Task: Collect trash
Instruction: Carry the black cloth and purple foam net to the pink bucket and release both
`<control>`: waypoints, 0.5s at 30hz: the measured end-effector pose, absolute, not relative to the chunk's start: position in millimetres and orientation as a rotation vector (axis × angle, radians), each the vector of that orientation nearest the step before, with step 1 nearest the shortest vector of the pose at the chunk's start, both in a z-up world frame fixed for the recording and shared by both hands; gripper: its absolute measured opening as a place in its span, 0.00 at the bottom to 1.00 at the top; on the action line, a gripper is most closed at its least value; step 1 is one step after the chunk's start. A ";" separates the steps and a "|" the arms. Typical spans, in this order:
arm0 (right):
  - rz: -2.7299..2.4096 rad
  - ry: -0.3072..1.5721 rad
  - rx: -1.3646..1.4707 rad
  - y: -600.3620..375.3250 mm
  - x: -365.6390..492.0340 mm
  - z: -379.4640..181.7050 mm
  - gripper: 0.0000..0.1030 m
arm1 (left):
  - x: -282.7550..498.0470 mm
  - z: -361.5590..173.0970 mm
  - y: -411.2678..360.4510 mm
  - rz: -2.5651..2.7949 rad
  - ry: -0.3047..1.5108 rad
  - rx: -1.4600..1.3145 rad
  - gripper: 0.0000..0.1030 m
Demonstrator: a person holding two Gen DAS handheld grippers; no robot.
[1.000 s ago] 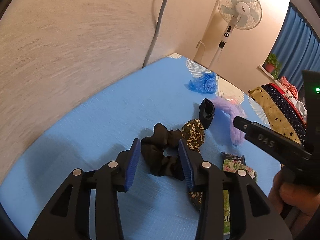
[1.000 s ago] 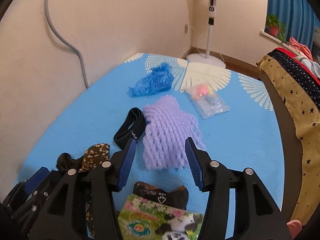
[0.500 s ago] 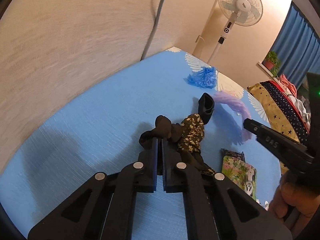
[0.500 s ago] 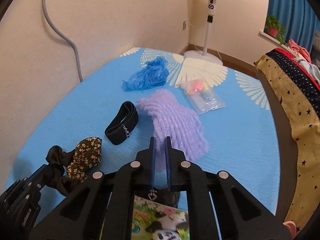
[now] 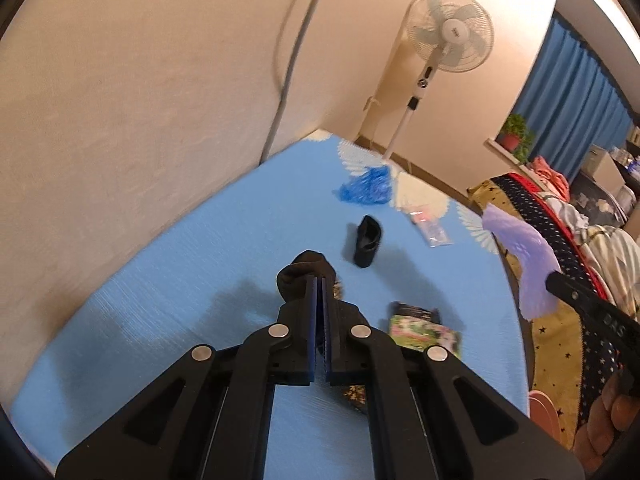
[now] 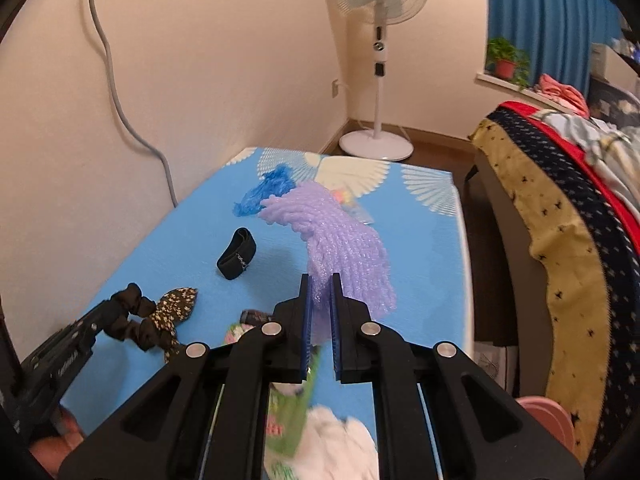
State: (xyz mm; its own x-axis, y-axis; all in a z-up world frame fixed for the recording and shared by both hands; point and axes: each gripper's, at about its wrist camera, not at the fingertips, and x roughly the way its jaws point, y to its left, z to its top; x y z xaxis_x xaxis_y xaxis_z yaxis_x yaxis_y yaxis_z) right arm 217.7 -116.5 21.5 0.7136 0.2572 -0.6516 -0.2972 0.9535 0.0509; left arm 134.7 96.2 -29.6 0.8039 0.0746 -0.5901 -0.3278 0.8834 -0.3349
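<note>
**Two hand-held grippers, each closed on an item above a blue table**

Left wrist view. The left gripper (image 5: 319, 280) has its blue pads drawn together on the black scrunchie (image 5: 302, 274), whose ruffled loop bulges out past the fingertips; its flower-print tail (image 5: 354, 394) hangs below the jaws. On the blue tablecloth (image 5: 192, 280) beyond lie a black elastic band (image 5: 367, 242), a crumpled blue plastic bag (image 5: 366, 190) and a small clear packet (image 5: 430, 226). A green printed wrapper (image 5: 424, 332) lies just right of the gripper. At the right edge the purple foam net (image 5: 524, 260) hangs clear of the table, with the black finger of the other gripper beneath it.

Right wrist view. The right gripper (image 6: 320, 280) is clamped on the lower end of the purple foam net (image 6: 344, 244), which is pinched between the pads and rises up and leftward, lifted clear of the tablecloth (image 6: 424, 248). The black elastic band (image 6: 237, 259) lies on the cloth to the left; the blue plastic bag (image 6: 266, 190) sits farther back, partly behind the net. At lower left the left gripper (image 6: 100, 320) holds the black scrunchie (image 6: 134, 316), its flower-print tail (image 6: 176, 304) spread to the right. The green wrapper (image 6: 290, 420) shows, blurred, below the jaws.

Background. A white standing fan (image 6: 378, 36) stands in the corner by a cream wall, with a blue curtain (image 6: 544, 12) to the right.
</note>
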 end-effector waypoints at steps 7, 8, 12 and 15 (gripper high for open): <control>0.270 0.682 -0.012 -156.7 171.8 40.0 0.08 | 113.7 4.9 77.4 0.176 0.549 -0.362 0.02; 0.262 0.676 -0.005 -163.3 163.8 43.4 0.08 | 110.7 11.0 75.7 0.171 0.537 -0.352 0.02; 0.240 0.655 0.013 -181.8 138.9 53.1 0.08 | 98.7 33.0 70.3 0.144 0.497 -0.327 0.02; 0.223 0.639 0.022 -193.7 120.9 59.7 0.08 | 90.2 46.4 62.6 0.116 0.477 -0.299 0.02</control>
